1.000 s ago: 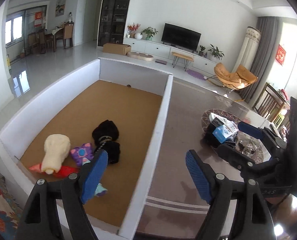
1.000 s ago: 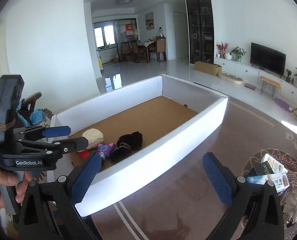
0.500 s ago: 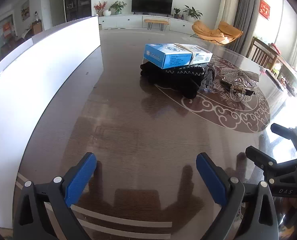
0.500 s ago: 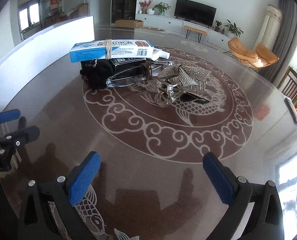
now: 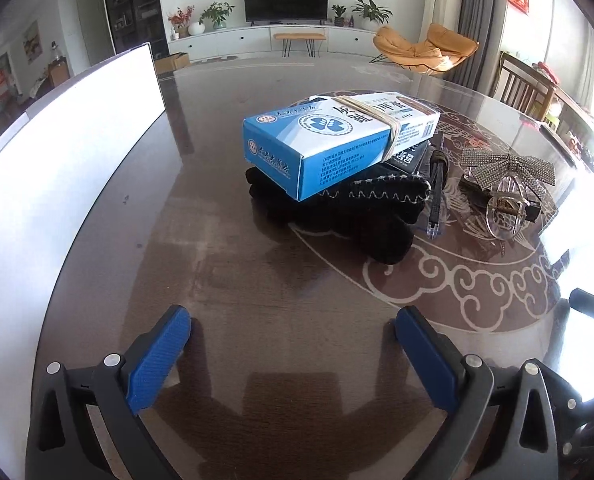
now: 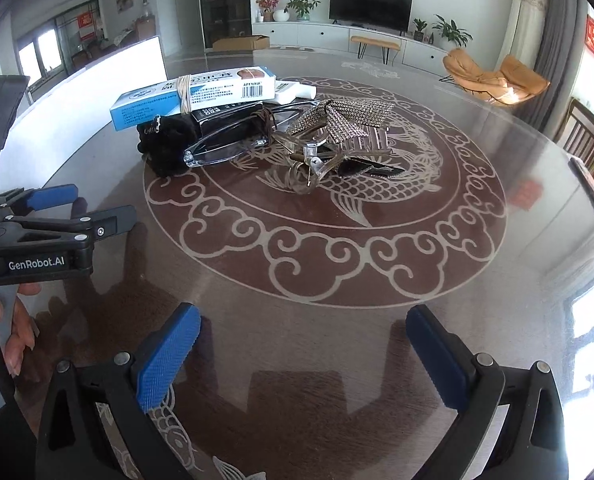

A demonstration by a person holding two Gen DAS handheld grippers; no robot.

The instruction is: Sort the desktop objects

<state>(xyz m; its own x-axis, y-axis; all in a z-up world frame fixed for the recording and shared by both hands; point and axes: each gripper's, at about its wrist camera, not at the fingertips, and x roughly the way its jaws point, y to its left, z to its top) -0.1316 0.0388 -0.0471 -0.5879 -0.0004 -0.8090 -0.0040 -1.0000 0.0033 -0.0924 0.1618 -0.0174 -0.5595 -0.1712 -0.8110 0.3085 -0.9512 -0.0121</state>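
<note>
left gripper (image 5: 293, 340): jaws wide, empty, low over the table (image 5: 225, 280), aimed at the pile
right gripper (image 6: 303, 344): jaws wide, empty, near edge of table, to the right of the left one
pile: far-centre; blue box (image 5: 329, 140) with rubber band lies on black glove (image 5: 361, 216); clear glasses (image 6: 233, 146) and rhinestone bow clip (image 6: 337, 120) just right of it
white bin wall (image 5: 69, 140): left side
step: approach, nothing picked yet
next: probably close left gripper across the box's narrow sides and lift straight off the glove, then carry left to bin

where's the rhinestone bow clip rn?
On the table, right end of the clutter pile: the rhinestone bow clip shows centre of the right wrist view, right of the clear glasses case and blue medicine box.
</note>
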